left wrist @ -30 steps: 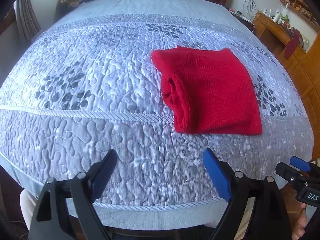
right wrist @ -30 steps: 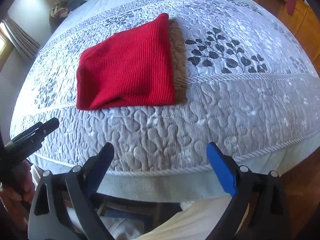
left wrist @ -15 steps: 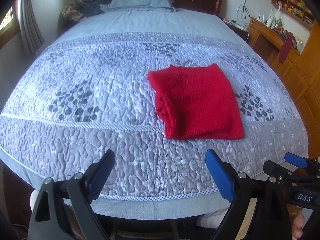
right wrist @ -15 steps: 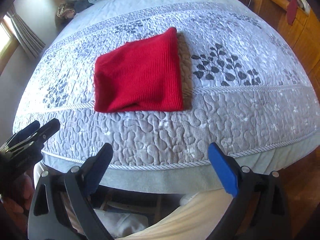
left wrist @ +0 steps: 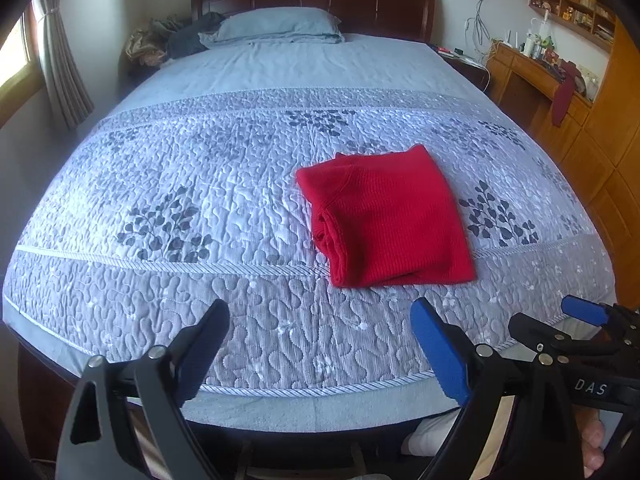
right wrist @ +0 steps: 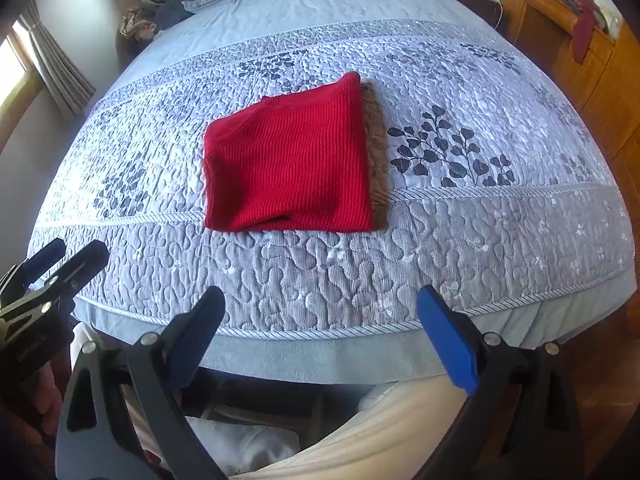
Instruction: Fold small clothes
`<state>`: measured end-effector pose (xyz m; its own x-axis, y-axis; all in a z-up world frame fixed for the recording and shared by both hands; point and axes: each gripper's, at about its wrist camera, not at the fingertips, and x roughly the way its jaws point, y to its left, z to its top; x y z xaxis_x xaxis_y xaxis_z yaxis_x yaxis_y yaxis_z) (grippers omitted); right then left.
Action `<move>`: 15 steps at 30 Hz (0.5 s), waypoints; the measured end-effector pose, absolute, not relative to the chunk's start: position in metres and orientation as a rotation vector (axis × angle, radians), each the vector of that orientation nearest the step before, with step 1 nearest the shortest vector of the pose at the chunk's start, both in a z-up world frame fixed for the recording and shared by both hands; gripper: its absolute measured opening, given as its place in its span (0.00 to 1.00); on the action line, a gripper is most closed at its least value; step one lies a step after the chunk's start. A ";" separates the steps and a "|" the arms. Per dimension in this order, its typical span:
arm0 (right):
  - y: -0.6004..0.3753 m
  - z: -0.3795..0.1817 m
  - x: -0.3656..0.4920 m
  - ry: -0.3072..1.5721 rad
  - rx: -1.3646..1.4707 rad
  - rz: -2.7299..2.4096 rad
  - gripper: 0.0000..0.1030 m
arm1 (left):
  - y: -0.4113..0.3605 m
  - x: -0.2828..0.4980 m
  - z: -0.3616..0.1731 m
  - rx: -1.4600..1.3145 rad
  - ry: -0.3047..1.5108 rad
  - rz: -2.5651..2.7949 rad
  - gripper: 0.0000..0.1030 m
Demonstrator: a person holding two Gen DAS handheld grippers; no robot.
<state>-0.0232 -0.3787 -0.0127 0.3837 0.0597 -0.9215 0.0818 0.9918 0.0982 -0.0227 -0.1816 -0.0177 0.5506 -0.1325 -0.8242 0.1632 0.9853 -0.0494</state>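
Observation:
A red knit garment (left wrist: pixel 388 216) lies folded into a flat rectangle on the grey quilted bedspread (left wrist: pixel 200 208); it also shows in the right wrist view (right wrist: pixel 288 160). A brown strip (right wrist: pixel 374 152) runs along its right edge there. My left gripper (left wrist: pixel 320 340) is open and empty, held off the foot of the bed, well short of the garment. My right gripper (right wrist: pixel 320 328) is open and empty, also back at the foot edge. Each gripper shows at the side of the other's view, the right (left wrist: pixel 584 320) and the left (right wrist: pixel 60 260).
A pillow (left wrist: pixel 276 26) and a heap of dark clothes (left wrist: pixel 176 38) lie at the headboard. Wooden desk and cabinets (left wrist: pixel 560 92) stand along the right. A curtained window (left wrist: pixel 56 60) is on the left. The person's legs (right wrist: pixel 380 432) are below the bed's foot edge.
Both grippers have drawn back and up from the bed, so the folded garment looks smaller and farther. The garment has not moved. Both stay open.

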 end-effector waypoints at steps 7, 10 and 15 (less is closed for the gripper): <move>-0.376 -0.014 -0.023 1.185 0.140 -0.017 0.93 | -0.182 -0.024 -0.018 0.049 0.980 -0.157 0.89; -0.376 -0.014 -0.023 1.186 0.137 -0.018 0.93 | -0.182 -0.022 -0.023 0.054 0.993 -0.145 0.89; -0.378 -0.016 -0.022 1.186 0.134 -0.026 0.93 | -0.181 -0.018 -0.030 0.065 1.009 -0.136 0.89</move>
<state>-0.0220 -0.3779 -0.0160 0.3757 0.0508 -0.9253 0.0907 0.9917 0.0912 -0.0180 -0.1813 -0.0303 0.5250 -0.0835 -0.8470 0.1434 0.9896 -0.0087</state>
